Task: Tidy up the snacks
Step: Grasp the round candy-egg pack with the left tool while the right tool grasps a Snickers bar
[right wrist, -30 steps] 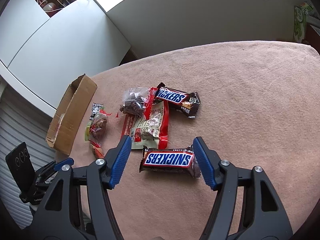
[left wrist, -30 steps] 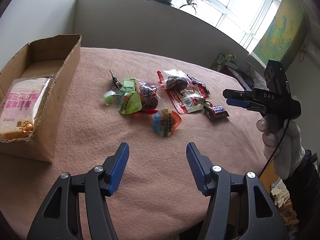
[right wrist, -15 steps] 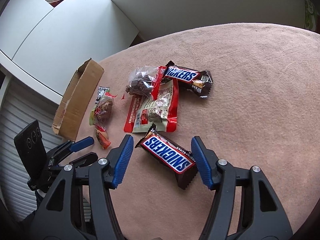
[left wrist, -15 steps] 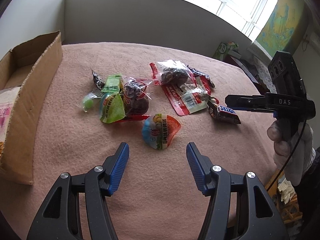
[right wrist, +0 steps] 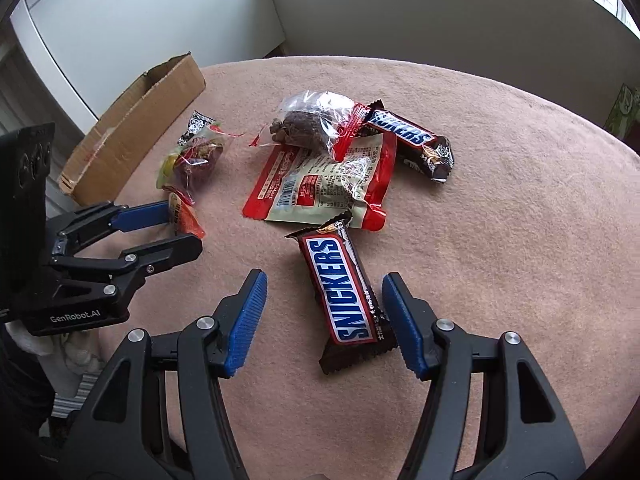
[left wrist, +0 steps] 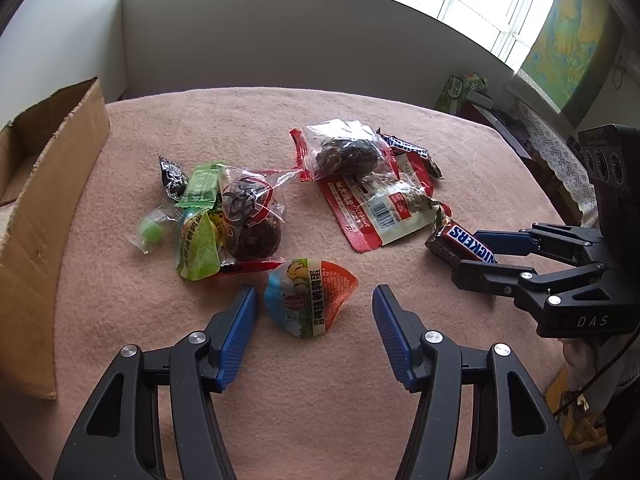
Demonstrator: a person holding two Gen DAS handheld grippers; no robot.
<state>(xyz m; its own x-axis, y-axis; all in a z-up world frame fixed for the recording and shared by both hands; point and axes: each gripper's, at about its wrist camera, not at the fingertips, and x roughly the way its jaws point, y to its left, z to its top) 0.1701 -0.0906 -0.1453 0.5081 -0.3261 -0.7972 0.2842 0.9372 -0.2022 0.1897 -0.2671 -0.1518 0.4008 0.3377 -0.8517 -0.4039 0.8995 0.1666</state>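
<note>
- Left wrist view: left tool [left wrist: 314, 314] gapes wide, ribbed blue pads either side of a glossy teardrop-shaped egg packet [left wrist: 310, 295], not touching it.
- Right tool [right wrist: 324, 316] likewise spread around a shiny Snickers bar [right wrist: 344, 292]; the right pad sits just beside the wrapper, contact unclear.
- Crinkly snack pile [left wrist: 360, 188] lies mid-counter on the fuzzy pink counter [right wrist: 520, 200].
- Cardboard box [left wrist: 44, 208] at the left edge is cut off.

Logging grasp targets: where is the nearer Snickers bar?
Right wrist view: brown Snickers bar lies between the open right gripper, just below the red-and-white pouch.
</note>
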